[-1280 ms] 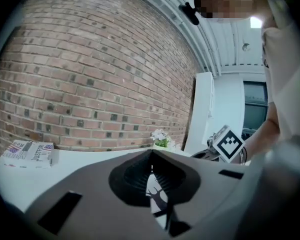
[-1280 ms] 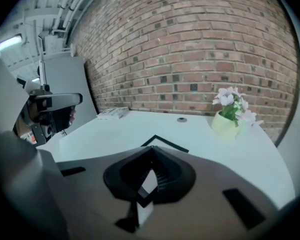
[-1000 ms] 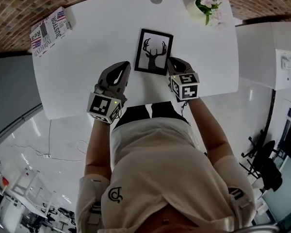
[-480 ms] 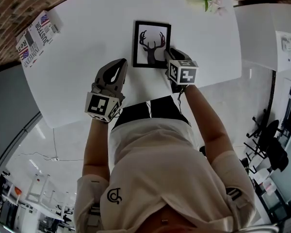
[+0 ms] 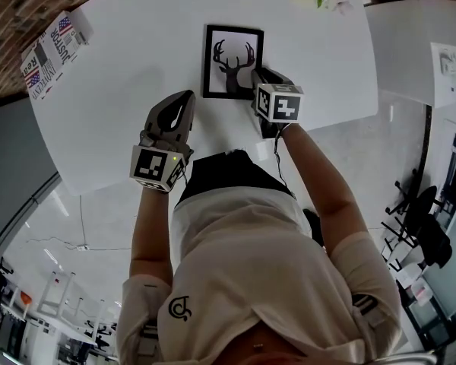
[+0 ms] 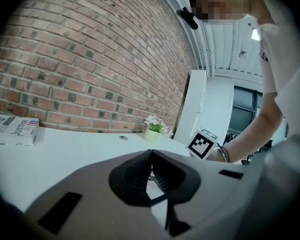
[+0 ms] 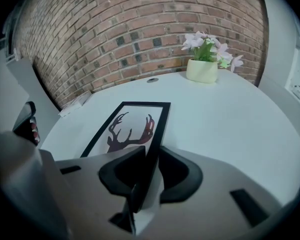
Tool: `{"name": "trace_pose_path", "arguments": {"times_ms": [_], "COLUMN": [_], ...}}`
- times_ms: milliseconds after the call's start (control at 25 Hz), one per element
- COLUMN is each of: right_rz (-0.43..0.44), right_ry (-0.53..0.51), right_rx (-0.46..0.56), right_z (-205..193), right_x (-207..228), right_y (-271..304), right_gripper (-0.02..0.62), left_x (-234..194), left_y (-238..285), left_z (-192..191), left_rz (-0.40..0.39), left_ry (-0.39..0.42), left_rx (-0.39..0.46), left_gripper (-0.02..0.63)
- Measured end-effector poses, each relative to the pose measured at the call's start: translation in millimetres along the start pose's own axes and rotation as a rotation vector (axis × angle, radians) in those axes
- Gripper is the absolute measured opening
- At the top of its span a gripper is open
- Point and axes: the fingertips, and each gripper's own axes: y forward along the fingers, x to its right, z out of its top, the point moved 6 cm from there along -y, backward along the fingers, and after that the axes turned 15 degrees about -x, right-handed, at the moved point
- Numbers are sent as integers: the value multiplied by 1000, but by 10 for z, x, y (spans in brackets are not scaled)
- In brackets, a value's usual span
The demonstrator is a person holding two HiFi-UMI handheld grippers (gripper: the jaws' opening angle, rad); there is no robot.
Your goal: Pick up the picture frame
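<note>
A black picture frame (image 5: pixel 233 61) with a deer-antler print lies flat on the white table (image 5: pixel 121 90). My right gripper (image 5: pixel 258 78) points steeply down at the frame's near right edge. In the right gripper view that edge (image 7: pixel 160 129) runs between the jaws of the right gripper (image 7: pixel 152 151); they have just been closing and both pads now touch it. My left gripper (image 5: pixel 184 101) hovers left of the frame, apart from it. In the left gripper view the left gripper (image 6: pixel 151 154) has its jaws shut together with nothing between them.
A potted plant with pale flowers (image 7: pixel 202 70) stands at the table's far right. A printed box (image 5: pixel 49 48) lies at the far left corner. A cable grommet (image 7: pixel 151 80) sits at the back edge, and a brick wall (image 7: pixel 140 24) rises behind.
My right gripper has dropped and rolled onto the frame's right edge, its jaws now astride it. The left gripper has sunk a little beside the frame.
</note>
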Motion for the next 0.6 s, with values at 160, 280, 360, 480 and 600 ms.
{"name": "trace_pose_path", "arguments": {"times_ms": [160, 280, 360, 480, 600], "right_rz": [4, 12, 16, 18, 21], "right_ry": [-19, -23, -26, -41, -64], "right_rx": [-8, -13, -20, -29, -37], "right_z": [-106, -206, -298, -453, -630], "right_x": [11, 11, 14, -9, -37], "right_y": [-57, -97, -133, -164, -206], "right_gripper": [94, 94, 94, 93, 92], "left_x": [170, 294, 386, 466, 565], "left_y": [-99, -152, -208, -306, -409], "left_z": [-100, -154, -201, -338, -467], "left_rz": [25, 37, 45, 62, 79], "left_ry": [6, 2, -5, -17, -21], "left_rx": [-42, -1, 0, -23, 4], "left_gripper": [12, 13, 13, 13, 13]}}
